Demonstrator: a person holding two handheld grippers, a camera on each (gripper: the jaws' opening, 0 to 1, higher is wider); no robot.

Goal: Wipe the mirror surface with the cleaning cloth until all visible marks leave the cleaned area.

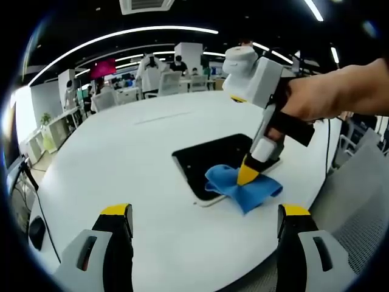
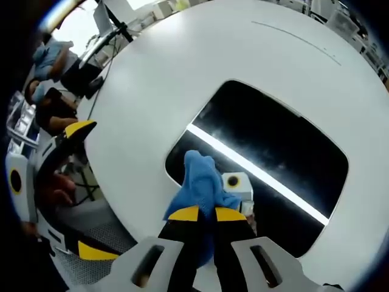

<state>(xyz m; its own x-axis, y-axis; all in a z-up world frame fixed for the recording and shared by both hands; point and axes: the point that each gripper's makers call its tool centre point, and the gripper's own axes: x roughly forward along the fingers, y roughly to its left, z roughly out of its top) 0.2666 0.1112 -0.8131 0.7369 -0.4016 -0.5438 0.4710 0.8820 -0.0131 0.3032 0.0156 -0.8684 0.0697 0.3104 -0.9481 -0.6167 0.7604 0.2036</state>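
In the left gripper view, the left gripper (image 1: 205, 228) shows at the bottom of the frame, its yellow-tipped jaws spread wide with nothing between them. Right of centre, a dark mirror (image 1: 206, 159) lies flat on a white table (image 1: 121, 152). The right gripper (image 1: 248, 175), held by a hand (image 1: 331, 91) entering from the upper right, presses a blue cloth (image 1: 243, 188) onto the mirror's near corner.

In the right gripper view, the left gripper (image 2: 64, 194) sits at the left edge. At lower centre the right gripper (image 2: 206, 214) has its jaws pinched together on the cloth (image 2: 200, 182), which rests on the mirror (image 2: 273, 158) at centre right.
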